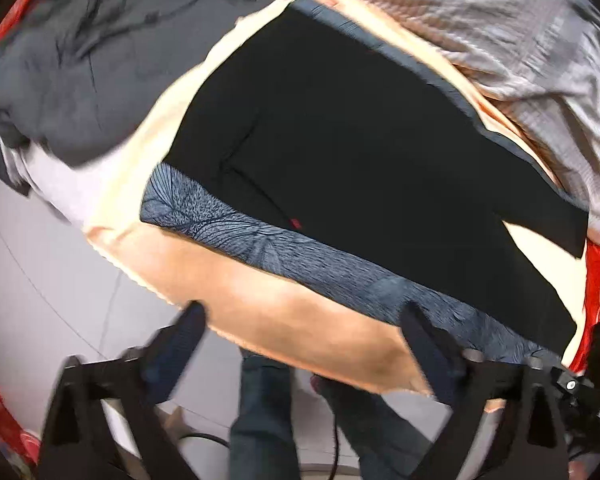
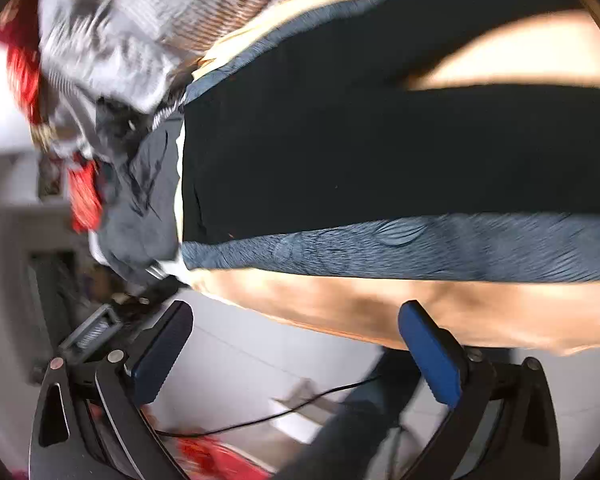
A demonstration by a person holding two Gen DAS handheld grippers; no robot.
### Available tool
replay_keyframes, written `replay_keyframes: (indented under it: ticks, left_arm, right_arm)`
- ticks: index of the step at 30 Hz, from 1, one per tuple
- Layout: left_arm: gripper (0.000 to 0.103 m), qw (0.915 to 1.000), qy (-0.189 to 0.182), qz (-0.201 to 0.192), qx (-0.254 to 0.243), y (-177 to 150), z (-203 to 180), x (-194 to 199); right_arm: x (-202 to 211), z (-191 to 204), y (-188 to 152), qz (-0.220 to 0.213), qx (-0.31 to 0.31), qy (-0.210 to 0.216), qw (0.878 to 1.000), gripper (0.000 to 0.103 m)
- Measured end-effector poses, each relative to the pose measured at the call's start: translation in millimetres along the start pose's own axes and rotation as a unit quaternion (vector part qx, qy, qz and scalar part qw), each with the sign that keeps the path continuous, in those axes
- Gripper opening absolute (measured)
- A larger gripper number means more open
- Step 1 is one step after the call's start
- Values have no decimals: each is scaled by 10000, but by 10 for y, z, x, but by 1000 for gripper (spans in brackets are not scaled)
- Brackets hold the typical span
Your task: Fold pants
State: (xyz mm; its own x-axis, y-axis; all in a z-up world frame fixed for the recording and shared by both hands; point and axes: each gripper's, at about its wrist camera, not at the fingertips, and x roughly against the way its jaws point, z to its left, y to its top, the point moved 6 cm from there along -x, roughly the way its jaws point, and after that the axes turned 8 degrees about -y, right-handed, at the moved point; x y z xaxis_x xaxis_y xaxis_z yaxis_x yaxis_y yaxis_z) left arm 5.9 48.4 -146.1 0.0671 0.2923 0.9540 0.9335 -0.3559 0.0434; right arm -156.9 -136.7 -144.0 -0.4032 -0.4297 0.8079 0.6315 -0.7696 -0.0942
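The black pants (image 1: pixel 360 128) lie spread flat on a blue-grey patterned cloth (image 1: pixel 260 240), which itself rests on a surface draped in a peach cover (image 1: pixel 284 320). From the left wrist view the pants fill the middle of the surface, one leg running toward the right edge where a wedge of peach shows between dark fabric.

The left claw (image 1: pixel 304 332) hangs at the near edge of the surface with its two fingers spread wide; the left finger (image 1: pixel 180 344) sits off the edge over the pale floor (image 1: pixel 40 280), and the right finger (image 1: pixel 428 348) overlaps the near border of the patterned cloth. Nothing is held between them.

The right claw (image 2: pixel 296 340) is likewise wide apart and holds nothing, its blue-padded fingers (image 2: pixel 432 352) pointing at the peach edge below the pants (image 2: pixel 380 140), whose near hem lies along the patterned cloth (image 2: pixel 420 248).

Beyond the pants sits a heap of other clothes: a dark grey garment (image 1: pixel 80 80) and a lighter striped grey one (image 1: pixel 500 28), with red fabric (image 2: pixel 84 196) near them. The person's legs in dark jeans (image 1: pixel 260 412) show below the left claw. Both views are blurred.
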Motion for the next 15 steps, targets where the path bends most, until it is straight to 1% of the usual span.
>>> replay_keyframes:
  ticks: [3,5,7,9,11,15]
  left_arm:
    - [91,9997,-210,51,90,13,180,-211]
    - [91,9992,-391,61,59,19,263,-337]
    - [91,9983,-559,151,109,24,339,-481]
    - [91,9965,-769,205,265,40,401,-576]
    - [91,9945,-952,209,380,63,421,-628]
    - [91,9927,-1126,232,356,119,415,-698]
  right_arm:
    - [-425,-155,-44,75,-452,395,9982,94]
    - [-638,-267,-91,113,-787,533,9954,85]
    - [-795,-386,-132,90,-1037,667,9923,85]
    - [-916,-470,-164,69,-1220,765,9896,85]
    - [-1002,-555,-151,-40,-1372,959,9859,85]
    - [-990,-588,-108,-320,-1603,1487,9753,85]
